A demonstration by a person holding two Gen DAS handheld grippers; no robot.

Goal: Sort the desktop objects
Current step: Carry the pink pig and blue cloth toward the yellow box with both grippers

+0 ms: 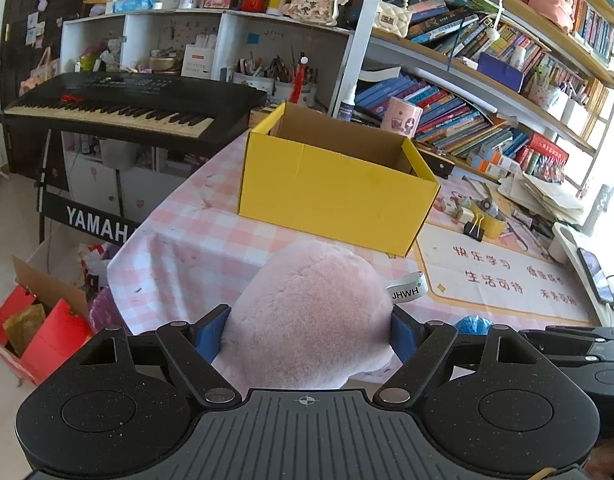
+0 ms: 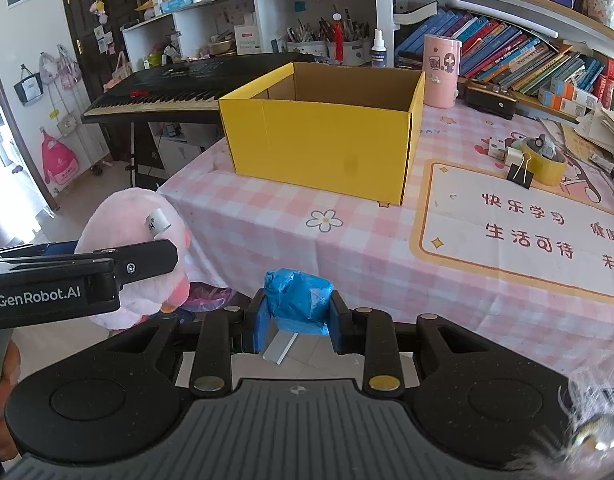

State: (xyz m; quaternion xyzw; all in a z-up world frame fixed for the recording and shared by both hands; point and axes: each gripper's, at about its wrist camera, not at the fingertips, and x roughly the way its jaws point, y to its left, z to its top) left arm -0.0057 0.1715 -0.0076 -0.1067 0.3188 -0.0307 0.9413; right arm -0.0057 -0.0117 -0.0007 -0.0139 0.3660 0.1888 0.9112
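Plush toy (image 1: 307, 312), pale pink and rounded, fills your left claw (image 1: 307, 334); the blue pads (image 1: 211, 334) press into its fur on both sides, so that claw is clenched wide around the toy. A white label loop sticks out of the toy's right side. Ahead of the left claw and a little to its right stands the yellow box (image 1: 331, 188), open at the top, on a table with a pink checked cloth (image 1: 195, 240). From here the box looks empty, though its floor is mostly hidden.

To do this step well, I judge you should carry the toy up and forward until it hangs clear above the box rim, then let go; soft fur can cling to the pads, so open fully. Take one hand in at a time so the claws do not meet over the opening.

Further right, your right claw (image 2: 295, 322) is closed tight on a blue wrapped bundle (image 2: 298, 300), crinkly like plastic film. The box sits ahead of this claw, slightly right of centre, well apart from it. The left claw and its toy show just to its left.

Counted: one plush toy, one blue bundle, one yellow box, two claws. Right of the box lie one black binder clip (image 2: 521, 170) and one roll of yellow tape (image 2: 549, 166).
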